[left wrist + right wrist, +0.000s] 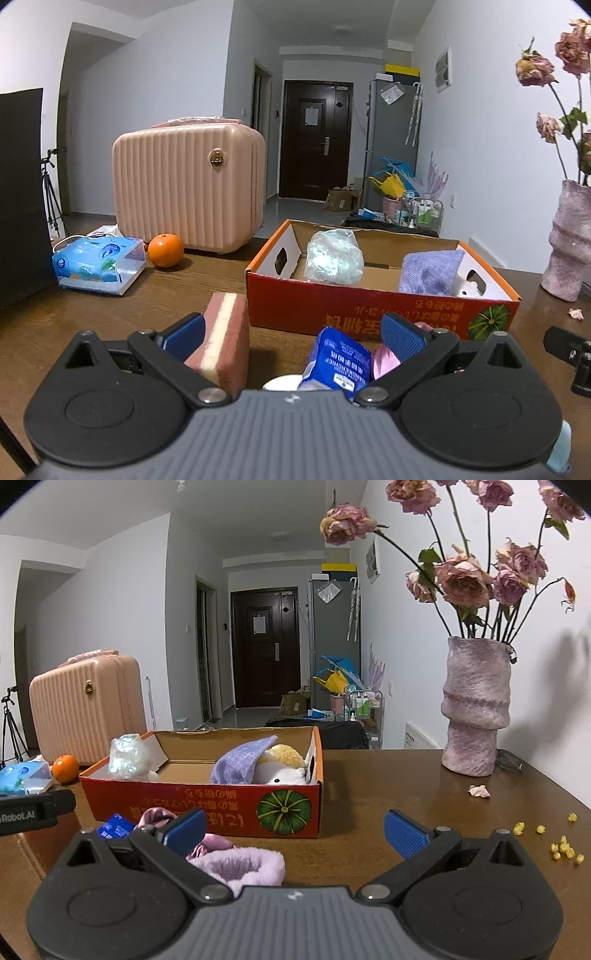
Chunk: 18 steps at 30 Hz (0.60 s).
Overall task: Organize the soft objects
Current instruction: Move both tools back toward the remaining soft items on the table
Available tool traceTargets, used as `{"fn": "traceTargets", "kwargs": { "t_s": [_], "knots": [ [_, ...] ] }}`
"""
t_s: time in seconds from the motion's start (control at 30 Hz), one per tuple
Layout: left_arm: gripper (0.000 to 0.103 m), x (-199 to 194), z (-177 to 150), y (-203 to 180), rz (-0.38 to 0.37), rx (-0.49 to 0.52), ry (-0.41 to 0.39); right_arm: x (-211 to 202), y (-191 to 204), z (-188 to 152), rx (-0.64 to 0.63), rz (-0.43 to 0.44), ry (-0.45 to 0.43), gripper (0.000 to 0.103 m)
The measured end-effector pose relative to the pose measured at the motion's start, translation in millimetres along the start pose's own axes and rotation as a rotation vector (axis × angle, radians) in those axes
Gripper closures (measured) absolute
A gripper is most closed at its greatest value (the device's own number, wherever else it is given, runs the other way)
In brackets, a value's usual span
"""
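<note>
Bearing "HANDKERCHIEF" lettering, the blue tissue pack [334,360] lies between the left gripper [291,332]'s wide-spread, empty fingers.

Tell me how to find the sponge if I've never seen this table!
Find the red cardboard box with the green pumpkin picture on the brown table. Just outside its left front corner, the sponge stands on edge beside the open left gripper. It is a pink block with a cream stripe through its middle, unlike the blue tissue pack and pink fabric beside it.
</note>
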<state>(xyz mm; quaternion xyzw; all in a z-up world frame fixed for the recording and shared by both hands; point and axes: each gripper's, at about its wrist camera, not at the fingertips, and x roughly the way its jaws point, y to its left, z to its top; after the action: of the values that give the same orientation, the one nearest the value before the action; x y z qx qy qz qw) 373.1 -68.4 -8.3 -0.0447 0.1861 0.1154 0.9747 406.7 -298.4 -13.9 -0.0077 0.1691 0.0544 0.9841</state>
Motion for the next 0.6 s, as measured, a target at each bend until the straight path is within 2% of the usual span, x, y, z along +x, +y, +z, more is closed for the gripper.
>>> {"fn": "traceTargets", "kwargs": {
  "t_s": [0.6],
  "knots": [
    [0.0,-50.6,-23.7,23.1,-0.109,0.078,-0.002,-56.8,-1.6,-31.9,-0.01,0.018,0.0,0.0]
  ]
}}
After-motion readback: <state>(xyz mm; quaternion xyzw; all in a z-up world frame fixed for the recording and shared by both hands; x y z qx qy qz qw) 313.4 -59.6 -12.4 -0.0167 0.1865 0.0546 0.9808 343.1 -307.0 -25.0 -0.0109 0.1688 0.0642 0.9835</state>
